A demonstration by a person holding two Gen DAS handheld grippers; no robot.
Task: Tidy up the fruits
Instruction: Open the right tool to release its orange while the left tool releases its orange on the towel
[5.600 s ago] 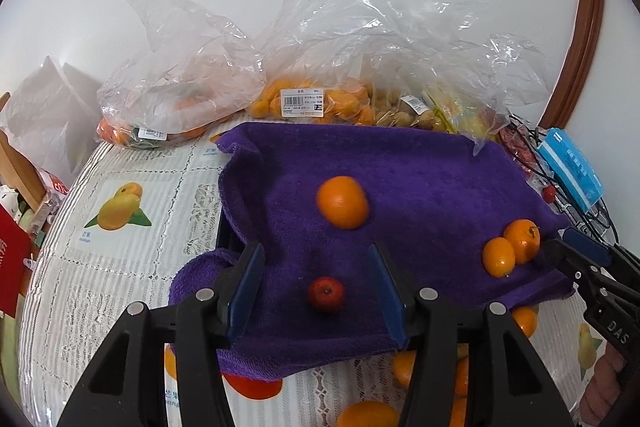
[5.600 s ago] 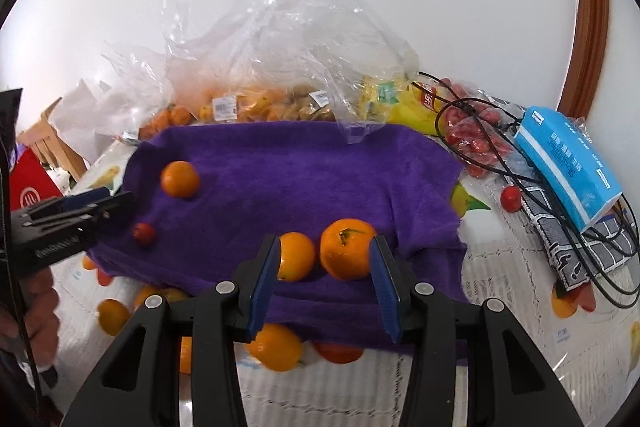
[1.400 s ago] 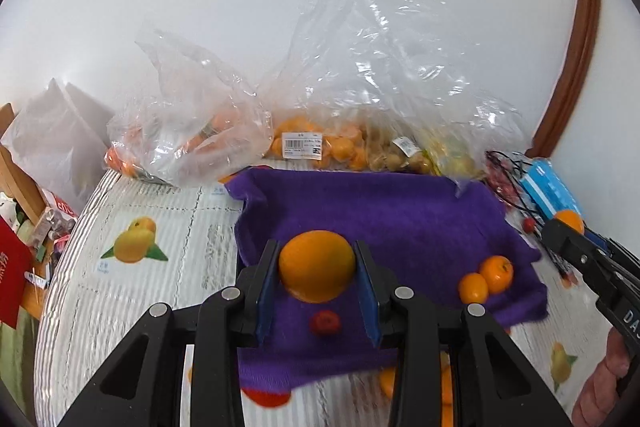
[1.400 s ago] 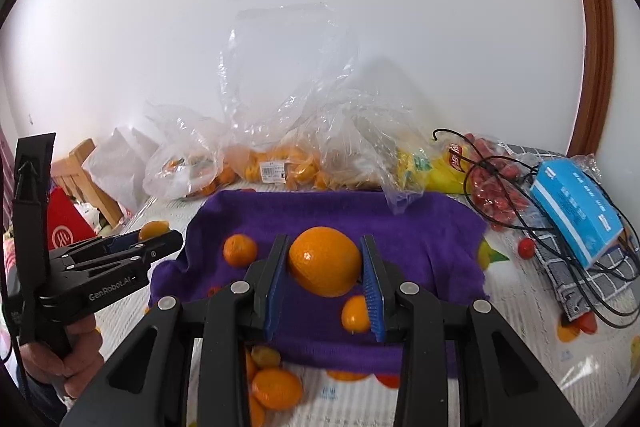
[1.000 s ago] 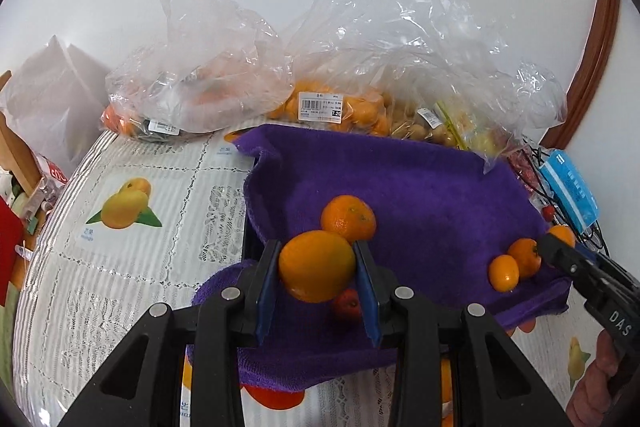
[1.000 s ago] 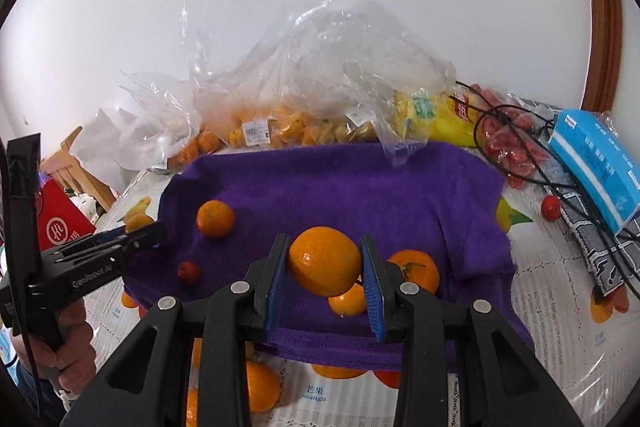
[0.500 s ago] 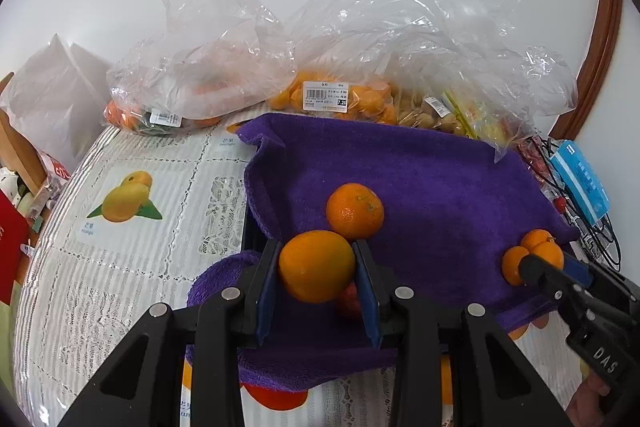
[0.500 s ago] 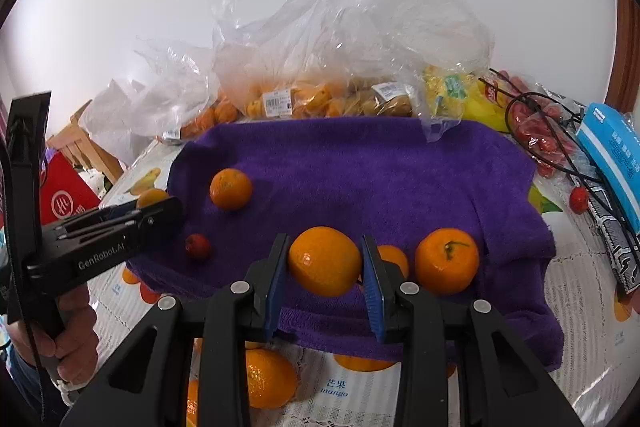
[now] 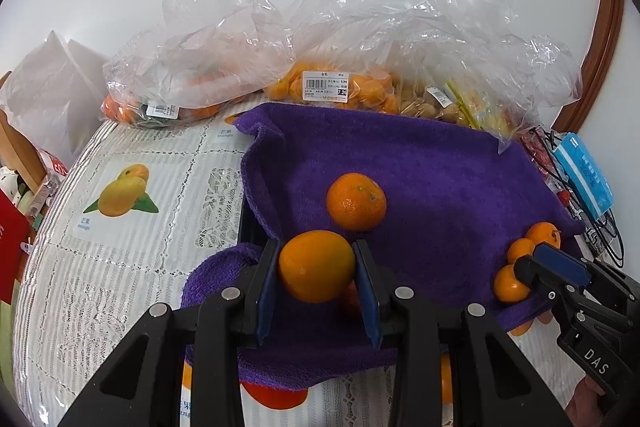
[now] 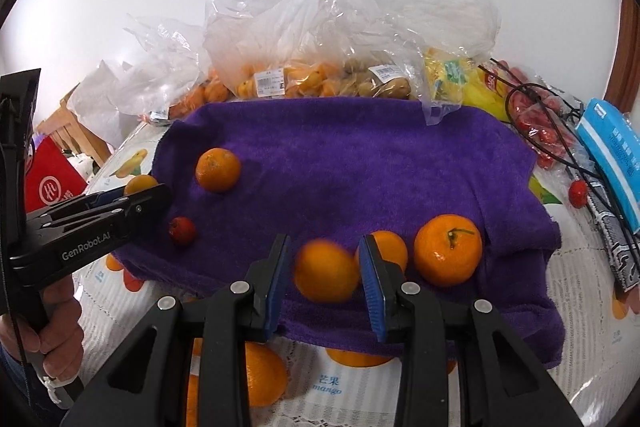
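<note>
While in claws (image 9: 316,279): two oranges (image 9: 317,265); three loose on towel (image 10: 340,167).

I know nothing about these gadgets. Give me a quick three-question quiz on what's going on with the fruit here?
1. True or false: the left gripper is shut on an orange.
2. What colour is the towel the fruit lies on? A) green B) purple C) white
3. Fill in: the blurred orange sits between fingers that stand apart from it, so the ___ gripper is open.

Key: 1 true; 2 B; 3 right.
</note>
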